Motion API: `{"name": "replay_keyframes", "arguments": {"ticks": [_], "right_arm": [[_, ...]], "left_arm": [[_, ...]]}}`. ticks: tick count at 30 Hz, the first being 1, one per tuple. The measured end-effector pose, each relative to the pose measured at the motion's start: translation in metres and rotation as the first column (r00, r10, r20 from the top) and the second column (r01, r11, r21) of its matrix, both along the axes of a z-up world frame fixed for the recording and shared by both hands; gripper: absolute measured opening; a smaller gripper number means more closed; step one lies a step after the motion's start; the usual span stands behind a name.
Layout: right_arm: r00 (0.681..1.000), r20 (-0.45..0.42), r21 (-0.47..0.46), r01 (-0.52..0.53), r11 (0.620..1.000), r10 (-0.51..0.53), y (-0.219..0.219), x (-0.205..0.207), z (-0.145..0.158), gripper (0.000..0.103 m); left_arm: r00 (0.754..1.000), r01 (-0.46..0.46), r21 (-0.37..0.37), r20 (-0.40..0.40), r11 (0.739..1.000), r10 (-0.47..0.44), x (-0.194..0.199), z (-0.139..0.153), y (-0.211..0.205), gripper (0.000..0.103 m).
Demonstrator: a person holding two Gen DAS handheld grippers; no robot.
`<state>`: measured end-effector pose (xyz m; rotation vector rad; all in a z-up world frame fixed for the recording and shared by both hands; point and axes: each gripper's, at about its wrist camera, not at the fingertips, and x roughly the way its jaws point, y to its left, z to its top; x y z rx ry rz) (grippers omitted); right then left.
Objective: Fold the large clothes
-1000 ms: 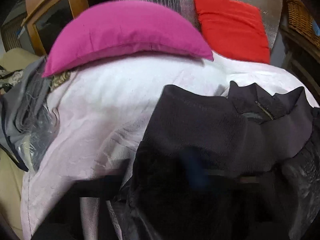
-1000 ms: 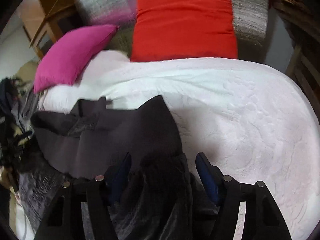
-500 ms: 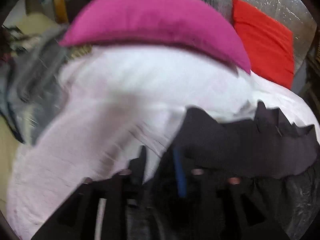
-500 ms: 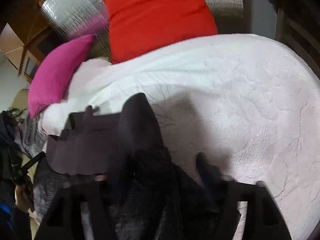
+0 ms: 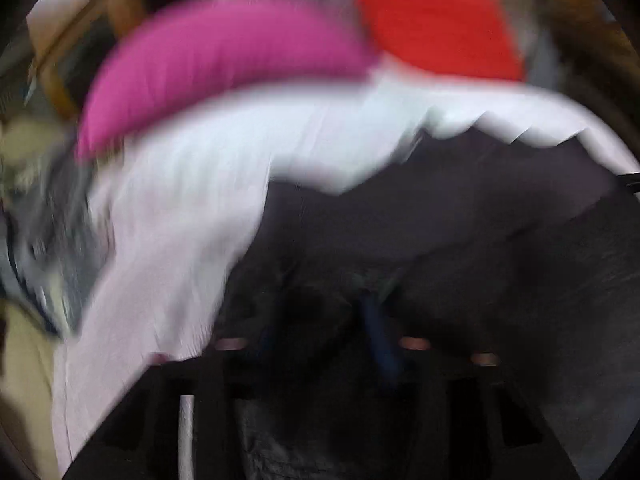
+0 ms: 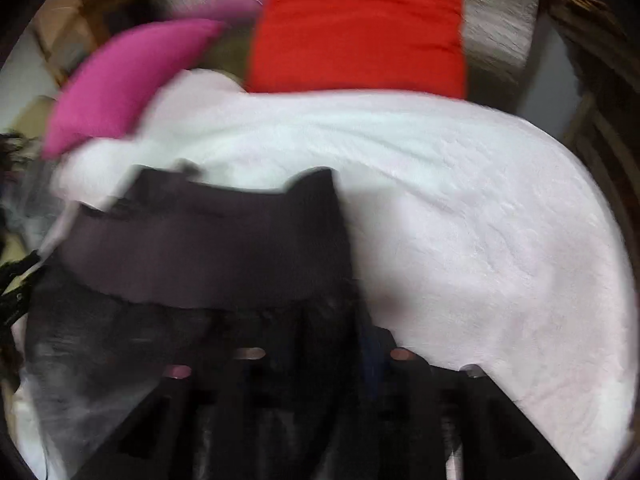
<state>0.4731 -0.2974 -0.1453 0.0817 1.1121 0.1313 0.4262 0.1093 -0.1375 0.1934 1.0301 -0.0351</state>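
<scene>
Left tongs (image 5: 324,332) first, from their own camera: pressed together on a bunch of the dark garment (image 5: 460,208), by the look of it, with cloth filling the gap beside the one blue pad on show; heavy blur, so read with caution. Spread below and right of the pink cushion (image 5: 224,52) on the white cover (image 5: 192,200), with its jagged far edge well short of that cushion. Right of the pink cushion, the red cushion (image 5: 436,20); below-left of it, a grey heap of clothes (image 5: 60,220).

Right tongs (image 6: 320,352) next, from their own camera: likewise closed on dark cloth, held low and right of the pink cushion. Far edge lying flat, lower part gathered toward the fingers.

Step in hand, as judged: carrying the near hem up and over toward the pink cushion for the first fold. Next move: both hands travelling level, hem laid square on the far edge, grips kept firm until cloth settles.

Against a second ago: right fingers drawn in from a wide spread onto the cloth, both views swung and blurred, far edge no nearer the pink cushion.
</scene>
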Motion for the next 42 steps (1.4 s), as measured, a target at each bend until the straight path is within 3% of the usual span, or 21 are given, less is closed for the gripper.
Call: {"name": "replay_keyframes", "arguments": {"ticks": [3,5,6,11,13,17,18,19,20,22,23,24,27,29,32,36,39,40,42], "right_arm": [[0.998,0.024,0.060,0.051,0.997,-0.052,-0.009,-0.005,0.009,0.029],[0.997,0.030,0.124,0.066,0.990,-0.070,-0.020,-0.016,0.022,0.056],[0.996,0.043,0.156,0.073,0.985,-0.080,-0.026,-0.023,0.028,0.082],[0.999,0.038,0.217,0.012,0.976,-0.020,-0.039,-0.080,0.042,0.082],[0.999,0.035,0.217,-0.021,0.976,0.014,-0.037,-0.102,0.039,0.081],[1.000,-0.018,0.210,-0.015,0.978,0.019,-0.037,-0.118,0.023,0.075],[0.999,-0.034,0.218,-0.011,0.976,0.019,-0.036,-0.116,0.019,0.060],[0.999,-0.042,0.218,-0.008,0.976,0.017,-0.036,-0.117,0.018,0.035],[0.998,-0.055,0.209,0.000,0.978,0.012,-0.035,-0.116,0.017,0.028],[0.998,-0.055,0.189,-0.015,0.982,0.026,-0.032,-0.117,0.022,0.011],[0.999,-0.038,0.168,-0.026,0.985,0.033,-0.029,-0.119,0.029,0.010],[0.999,-0.021,0.154,-0.029,0.988,0.033,-0.028,-0.122,0.035,0.009],[1.000,-0.022,0.162,0.014,0.987,-0.010,-0.038,-0.125,0.029,0.008],[0.996,-0.081,0.167,0.053,0.985,-0.040,-0.041,-0.121,0.000,0.012],[0.997,-0.024,0.206,0.076,0.975,-0.073,-0.041,-0.124,0.008,0.020],[0.994,0.041,0.189,0.092,0.978,-0.101,-0.046,-0.138,0.038,0.037],[0.988,0.119,0.212,0.071,0.975,-0.098,-0.038,-0.151,0.067,0.064],[0.986,0.146,0.242,0.047,0.969,-0.084,-0.030,-0.155,0.077,0.064],[0.984,0.174,0.271,-0.009,0.962,-0.040,-0.012,-0.158,0.087,0.066]], "left_arm": [[0.997,-0.077,-0.062,0.005,0.995,0.077,0.001,0.003,0.014,0.034],[0.996,-0.072,-0.091,0.051,0.993,0.077,-0.014,0.021,0.019,0.037],[0.995,-0.067,-0.114,0.072,0.991,0.075,-0.023,0.030,0.023,0.045],[0.981,-0.099,-0.217,0.140,0.971,0.131,-0.074,0.060,0.055,0.069],[0.976,-0.119,-0.245,0.147,0.962,0.158,-0.095,0.063,0.070,0.071],[0.981,-0.154,-0.279,0.070,0.948,0.180,-0.107,0.046,0.084,0.073],[0.983,-0.156,-0.282,0.047,0.947,0.176,-0.109,0.041,0.084,0.073],[0.985,-0.152,-0.291,0.030,0.945,0.168,-0.110,0.037,0.085,0.073],[0.986,-0.151,-0.291,0.018,0.945,0.163,-0.110,0.033,0.085,0.073],[0.991,-0.129,-0.276,-0.004,0.952,0.133,-0.111,0.029,0.081,0.042],[0.990,-0.139,-0.247,-0.033,0.959,0.135,-0.108,0.026,0.078,0.010],[0.989,-0.149,-0.256,-0.041,0.955,0.143,-0.107,0.024,0.079,0.008],[0.983,-0.181,-0.293,-0.053,0.939,0.173,-0.106,0.019,0.086,0.007],[0.980,-0.196,-0.260,-0.085,0.945,0.180,-0.100,0.005,0.081,0.008],[0.978,-0.210,-0.250,-0.041,0.945,0.206,-0.106,0.018,0.078,0.009],[0.976,-0.210,-0.252,0.007,0.945,0.219,-0.121,0.044,0.081,0.026],[0.974,-0.200,-0.201,0.063,0.959,0.217,-0.133,0.065,0.067,0.039],[0.975,-0.191,-0.189,0.080,0.963,0.209,-0.136,0.071,0.059,0.042],[0.977,-0.162,-0.168,0.112,0.972,0.182,-0.141,0.078,0.040,0.063]]}}
